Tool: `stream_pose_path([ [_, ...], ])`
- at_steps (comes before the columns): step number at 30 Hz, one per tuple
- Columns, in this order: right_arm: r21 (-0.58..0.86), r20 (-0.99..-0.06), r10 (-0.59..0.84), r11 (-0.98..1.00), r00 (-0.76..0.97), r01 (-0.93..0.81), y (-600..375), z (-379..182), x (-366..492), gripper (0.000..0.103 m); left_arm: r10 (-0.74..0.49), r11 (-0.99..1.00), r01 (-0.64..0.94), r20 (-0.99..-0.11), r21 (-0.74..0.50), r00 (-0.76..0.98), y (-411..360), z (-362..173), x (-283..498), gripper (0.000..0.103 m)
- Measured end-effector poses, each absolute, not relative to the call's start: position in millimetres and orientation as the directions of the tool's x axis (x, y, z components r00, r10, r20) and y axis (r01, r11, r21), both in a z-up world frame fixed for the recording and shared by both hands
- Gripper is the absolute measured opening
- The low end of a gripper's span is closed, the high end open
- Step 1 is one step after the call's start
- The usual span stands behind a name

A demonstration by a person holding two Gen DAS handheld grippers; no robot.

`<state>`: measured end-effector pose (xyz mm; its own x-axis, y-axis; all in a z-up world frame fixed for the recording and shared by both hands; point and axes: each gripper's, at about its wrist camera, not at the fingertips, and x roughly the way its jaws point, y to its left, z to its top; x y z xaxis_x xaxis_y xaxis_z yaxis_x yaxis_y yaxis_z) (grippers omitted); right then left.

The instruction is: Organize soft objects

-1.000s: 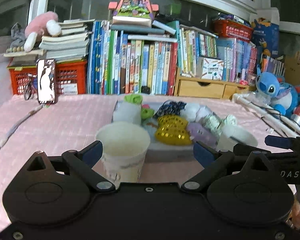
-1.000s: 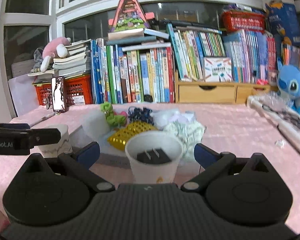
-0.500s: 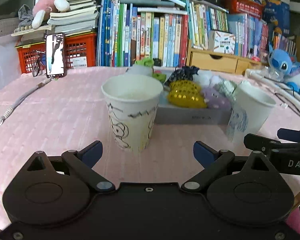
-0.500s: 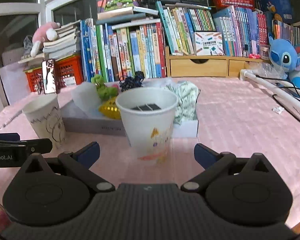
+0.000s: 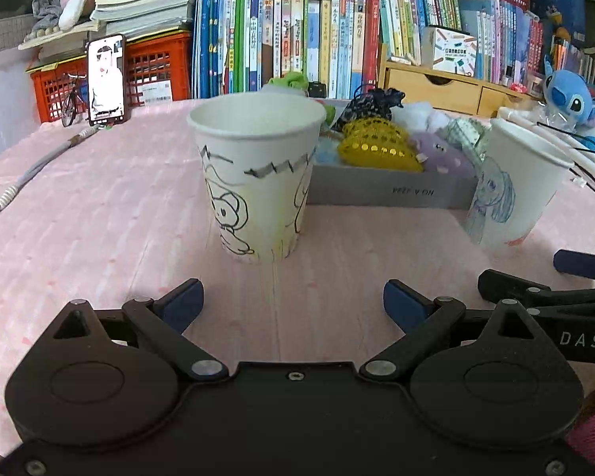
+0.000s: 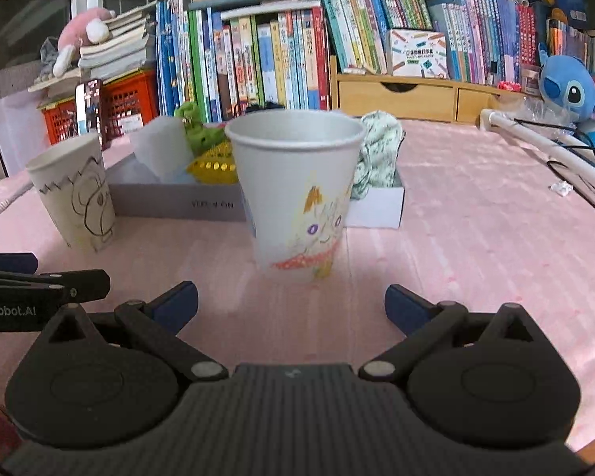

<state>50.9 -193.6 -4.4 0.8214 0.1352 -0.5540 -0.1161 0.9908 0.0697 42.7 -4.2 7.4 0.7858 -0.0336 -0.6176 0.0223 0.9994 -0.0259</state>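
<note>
A grey box (image 5: 388,194) on the pink table holds soft things: a yellow sequined piece (image 5: 377,146), a purple plush (image 5: 440,150), a green toy (image 6: 198,131), a patterned cloth (image 6: 377,154). A paper cup with black drawings (image 5: 258,182) stands upright in front of my open, empty left gripper (image 5: 293,305); it also shows in the right wrist view (image 6: 75,194). A cup with coloured drawings (image 6: 297,194) stands upright before my open, empty right gripper (image 6: 291,305); it also shows in the left wrist view (image 5: 515,186).
Books (image 5: 297,31) and red crates (image 5: 154,67) line the back. A phone (image 5: 105,79) stands at back left, with a grey cord (image 5: 31,170) lying on the table. A blue plush (image 6: 567,87), white tube and black cables (image 6: 555,150) lie at right.
Both grippers have pulled back and lowered from the cups; the cups now stand further ahead of the open fingers and are seen from the side.
</note>
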Motion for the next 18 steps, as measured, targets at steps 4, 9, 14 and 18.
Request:
stream_pose_path([
  [4, 0.032, -0.567, 0.131, 0.990, 0.813, -0.137, -187.7, -4.6, 52.9, 0.103, -0.024, 1.000, 0.022, -0.613, -0.012, 0.790, -5.1, 4.8, 43.1, 0.098],
  [9, 0.011, -0.574, 0.125, 0.989, 0.809, -0.145, -184.1, -5.5, 53.2, 0.103, -0.020, 1.000, 0.018, -0.606, -0.009, 0.795, -4.5, 1.8, 43.0, 0.102],
  [14, 0.010, -0.574, 0.125, 0.989, 0.810, -0.145, -183.9, -5.9, 52.9, 0.103, -0.016, 1.000, 0.015, -0.600, -0.005, 0.800, -3.9, -0.2, 42.3, 0.103],
  [18, 0.010, -0.574, 0.125, 0.989, 0.809, -0.146, -183.8, -5.8, 52.9, 0.103, -0.016, 1.000, 0.018, -0.601, -0.003, 0.799, -3.2, -1.0, 42.4, 0.103],
])
